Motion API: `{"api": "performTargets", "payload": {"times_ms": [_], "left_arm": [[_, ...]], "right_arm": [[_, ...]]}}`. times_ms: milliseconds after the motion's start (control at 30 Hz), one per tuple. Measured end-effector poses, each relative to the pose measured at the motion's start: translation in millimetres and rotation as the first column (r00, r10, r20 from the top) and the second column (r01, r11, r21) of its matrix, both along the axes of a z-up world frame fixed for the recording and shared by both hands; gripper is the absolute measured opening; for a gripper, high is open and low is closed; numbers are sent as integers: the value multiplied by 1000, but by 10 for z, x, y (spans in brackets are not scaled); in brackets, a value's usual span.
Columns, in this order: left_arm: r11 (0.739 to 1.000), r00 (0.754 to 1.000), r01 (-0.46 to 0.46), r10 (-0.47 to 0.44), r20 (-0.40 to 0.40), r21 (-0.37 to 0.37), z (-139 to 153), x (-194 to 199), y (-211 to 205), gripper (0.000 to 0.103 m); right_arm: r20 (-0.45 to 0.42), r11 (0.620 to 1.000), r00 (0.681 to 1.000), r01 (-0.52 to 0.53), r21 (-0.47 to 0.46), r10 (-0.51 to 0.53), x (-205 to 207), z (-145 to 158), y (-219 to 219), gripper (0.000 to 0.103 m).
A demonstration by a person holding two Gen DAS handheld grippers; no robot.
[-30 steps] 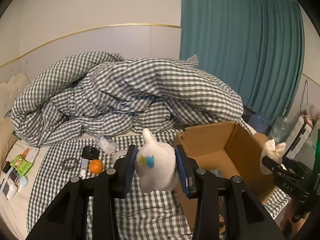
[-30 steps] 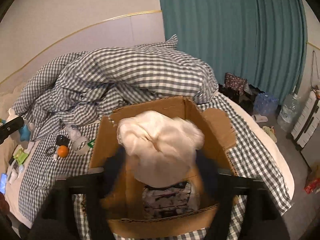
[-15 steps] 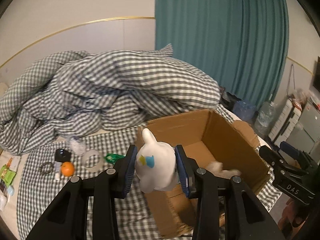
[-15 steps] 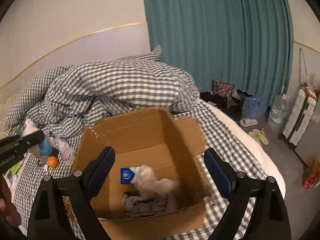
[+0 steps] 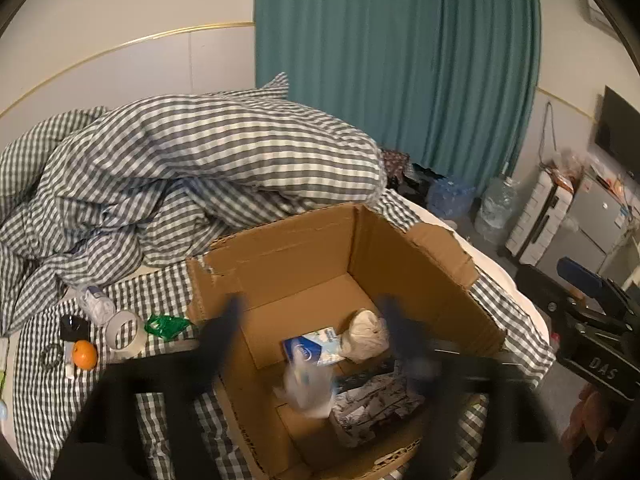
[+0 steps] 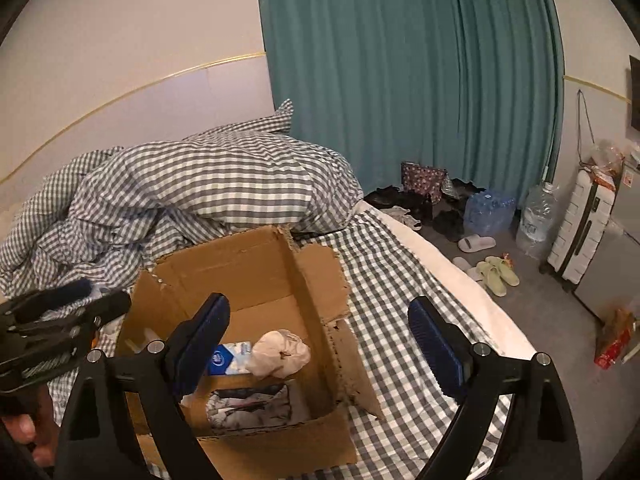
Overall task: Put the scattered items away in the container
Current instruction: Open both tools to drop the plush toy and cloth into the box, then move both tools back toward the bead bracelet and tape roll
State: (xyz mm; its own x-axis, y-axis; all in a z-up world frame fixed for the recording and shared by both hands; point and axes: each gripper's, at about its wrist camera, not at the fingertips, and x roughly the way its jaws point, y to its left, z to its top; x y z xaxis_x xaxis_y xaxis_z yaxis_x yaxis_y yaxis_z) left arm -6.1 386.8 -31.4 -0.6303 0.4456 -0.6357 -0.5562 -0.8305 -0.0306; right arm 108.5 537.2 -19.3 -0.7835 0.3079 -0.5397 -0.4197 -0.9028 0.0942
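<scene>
Brown cardboard box (image 5: 400, 248) sits open on the grey-and-white checked bedsheet (image 6: 400, 300), and it's filling up. Inside I can see a blue-and-white tissue pack (image 5: 316, 346), a crumpled beige cloth bundle (image 6: 282, 354) and some folded patterned fabric (image 5: 376, 404). The left gripper (image 5: 312, 320) hangs over the box with its jaws just sprung wide, and a blurry small white plush toy (image 5: 306, 388) is dropping free between them into the box, nothing pinching it. The right gripper (image 6: 318, 338) is spread open and empty too, hovering at the box's right side.

So a fair bit is done, but not all. Off to the left on the sheet there's a little orange fruit (image 5: 85, 354), a roll of white tape (image 5: 124, 328), a crumpled green wrapper (image 5: 166, 325), a small clear plastic bottle (image 5: 95, 303) and a black gadget (image 5: 73, 326).
</scene>
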Motion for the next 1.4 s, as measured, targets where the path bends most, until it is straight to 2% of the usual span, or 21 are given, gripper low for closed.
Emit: {"api": "performTargets", "payload": {"times_ms": [33,267,400,567,700,867,1000,1167,1300,1400], "left_arm": [[1000,1000,2,-2,-16,12,23,34,-14,99],[999,999,-18,20,-49,35,149,77,-180,102],[997,997,-60,62,-46,52,216,39,-422,103],[992,994,-102,105,-32,78,319,8,-800,103],[986,988,-142,147,-52,91,416,20,-1136,103],[975,972,-210,217,-85,76,477,29,-1646,103],[957,954,-280,286,-85,77,510,-9,-2065,103],[943,939,-323,331,-94,83,542,10,-2576,103],[928,923,-366,372,-101,77,553,5,-2940,103],[907,904,-407,417,-91,105,569,-10,-3228,103]], "right_arm": [[-1,1000,1000,6,6,-6,19,2,0,91],[-15,1000,1000,1,12,-1,38,70,-91,93],[-20,999,1000,-18,34,19,-23,155,-286,94],[-46,995,998,-43,90,47,-84,335,-644,103],[-70,992,995,-62,109,70,-155,474,-902,103],[-104,991,990,-90,100,100,-251,559,-1241,103],[-132,987,982,-120,110,134,-329,616,-1556,103],[-154,981,973,-154,115,171,-442,678,-1986,103],[-148,973,965,-203,107,217,-552,682,-2340,103],[-122,958,955,-254,132,270,-669,673,-2633,103]]}}
